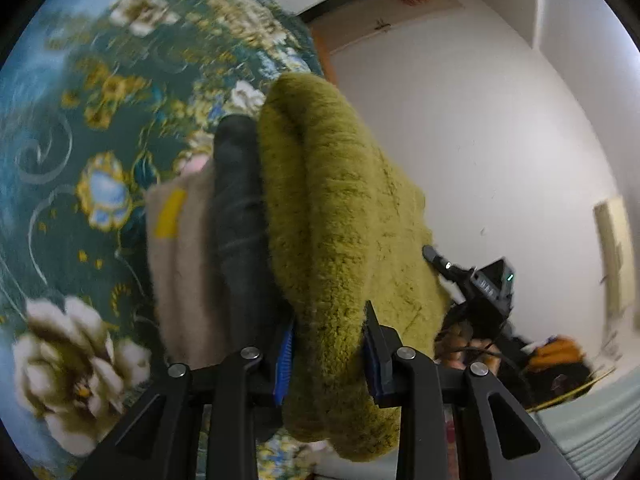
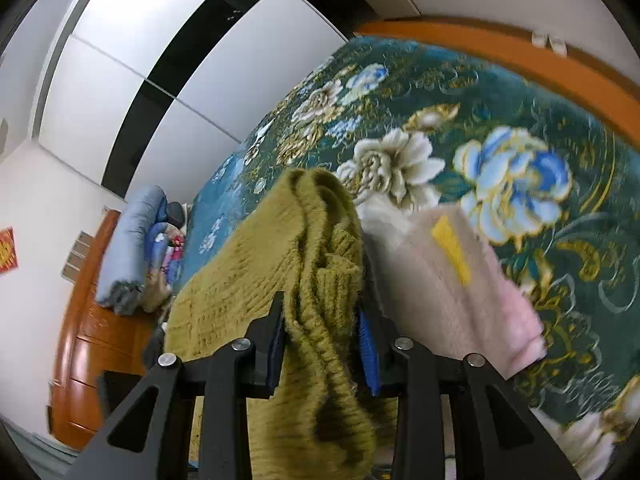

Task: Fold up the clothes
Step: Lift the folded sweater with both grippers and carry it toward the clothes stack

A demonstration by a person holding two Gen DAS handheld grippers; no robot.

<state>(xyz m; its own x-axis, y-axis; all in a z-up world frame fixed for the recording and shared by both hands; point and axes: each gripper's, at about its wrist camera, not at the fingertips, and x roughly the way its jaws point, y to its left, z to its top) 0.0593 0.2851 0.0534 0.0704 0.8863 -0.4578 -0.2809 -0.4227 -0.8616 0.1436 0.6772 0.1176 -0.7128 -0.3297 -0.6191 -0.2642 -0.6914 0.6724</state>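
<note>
An olive-green fuzzy sweater (image 1: 340,208) hangs folded between my two grippers above the bed. My left gripper (image 1: 326,356) is shut on one bunched edge of it. My right gripper (image 2: 324,344) is shut on the other bunched edge (image 2: 320,248); that gripper also shows in the left wrist view (image 1: 476,280) behind the sweater. A folded beige-pink garment (image 2: 452,280) with a yellow tag lies on the bed beside the sweater. In the left wrist view it (image 1: 180,264) lies next to a dark folded garment (image 1: 240,216).
The bed has a dark green floral blanket (image 2: 500,128) with an orange wooden frame (image 2: 520,56). A rolled blue quilt (image 2: 128,248) and small items lie near the headboard. White wardrobe doors (image 2: 132,80) stand to the left. A white wall (image 1: 480,140) is behind.
</note>
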